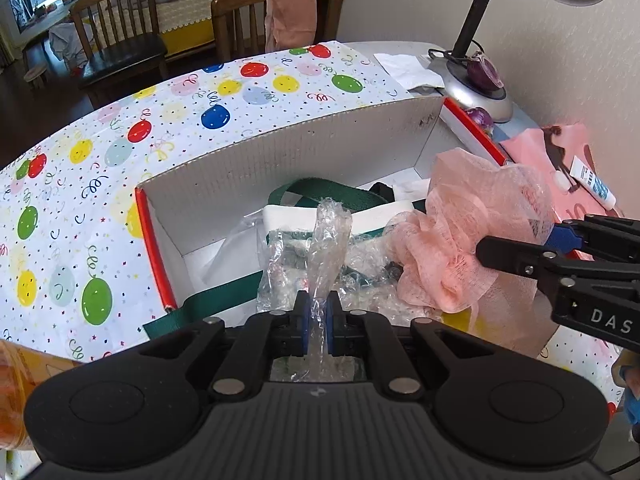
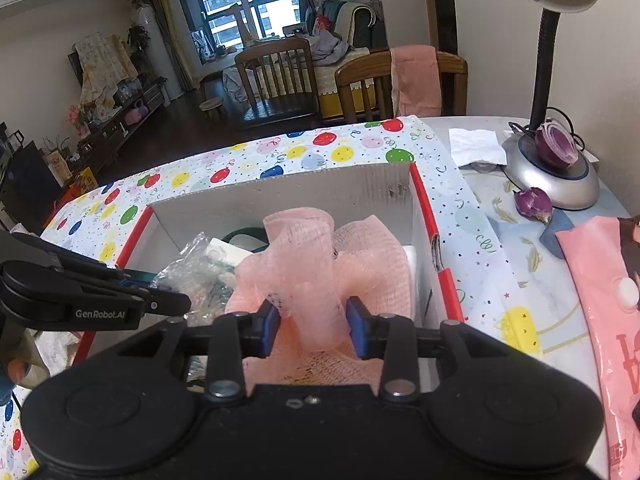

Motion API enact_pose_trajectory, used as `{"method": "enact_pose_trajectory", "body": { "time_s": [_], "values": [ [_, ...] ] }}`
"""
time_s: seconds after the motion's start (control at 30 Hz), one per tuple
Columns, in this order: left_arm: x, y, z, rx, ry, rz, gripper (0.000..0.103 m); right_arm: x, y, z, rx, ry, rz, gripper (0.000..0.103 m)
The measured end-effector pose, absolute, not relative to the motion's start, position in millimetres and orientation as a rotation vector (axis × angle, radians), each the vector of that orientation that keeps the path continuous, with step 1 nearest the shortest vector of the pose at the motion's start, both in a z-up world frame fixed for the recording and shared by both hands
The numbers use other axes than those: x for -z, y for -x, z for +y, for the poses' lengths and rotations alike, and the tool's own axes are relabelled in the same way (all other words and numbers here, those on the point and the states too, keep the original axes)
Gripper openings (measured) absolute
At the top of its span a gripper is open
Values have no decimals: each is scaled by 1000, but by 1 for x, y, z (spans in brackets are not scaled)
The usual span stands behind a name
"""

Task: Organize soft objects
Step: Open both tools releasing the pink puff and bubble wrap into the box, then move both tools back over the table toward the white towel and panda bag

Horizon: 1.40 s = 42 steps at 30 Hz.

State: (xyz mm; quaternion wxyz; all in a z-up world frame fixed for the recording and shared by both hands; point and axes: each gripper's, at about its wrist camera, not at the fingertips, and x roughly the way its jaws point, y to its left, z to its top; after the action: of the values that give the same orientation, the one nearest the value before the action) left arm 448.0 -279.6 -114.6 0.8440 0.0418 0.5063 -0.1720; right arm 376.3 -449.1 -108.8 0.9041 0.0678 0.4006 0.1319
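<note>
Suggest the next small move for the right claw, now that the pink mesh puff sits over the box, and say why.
Probably draw the right claw back and up, clear of the pink mesh puff. Its pads stand apart, with mesh between them but no visible squeeze, and the puff already rests inside the cardboard box. The left claw is shut on the clear plastic wrap, so the box needs room for that next.

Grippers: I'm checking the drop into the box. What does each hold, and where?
Left gripper pinches a twisted end of the clear plastic wrap. Right gripper is open around the pink mesh sponge.

Desk lamp (image 2: 548, 168) at table's (image 2: 476, 124) far right corner, halved purple onion (image 2: 557, 148) on its base. White tissue (image 2: 476, 146) just beside. Two wooden chairs (image 2: 280, 76) beyond.
</note>
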Motion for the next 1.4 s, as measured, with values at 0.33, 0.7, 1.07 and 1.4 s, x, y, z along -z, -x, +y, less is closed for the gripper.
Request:
{"method": "enact_pose_trajectory", "body": {
  "time_s": [0.33,0.7,1.07,1.4],
  "values": [
    [101,-435,-264,381,1,1031,84,89,-365,-452,-261,-132,798,52],
    [64,-405,-249,423,29,954,84,60,-347,-453,-275,-122,745,70],
    [19,-357,-192,439,131,852,84,19,-325,-432,-348,-141,676,88],
    [6,-323,-105,343,222,773,101,-6,-301,-375,-432,-111,643,103]
  ]
}}
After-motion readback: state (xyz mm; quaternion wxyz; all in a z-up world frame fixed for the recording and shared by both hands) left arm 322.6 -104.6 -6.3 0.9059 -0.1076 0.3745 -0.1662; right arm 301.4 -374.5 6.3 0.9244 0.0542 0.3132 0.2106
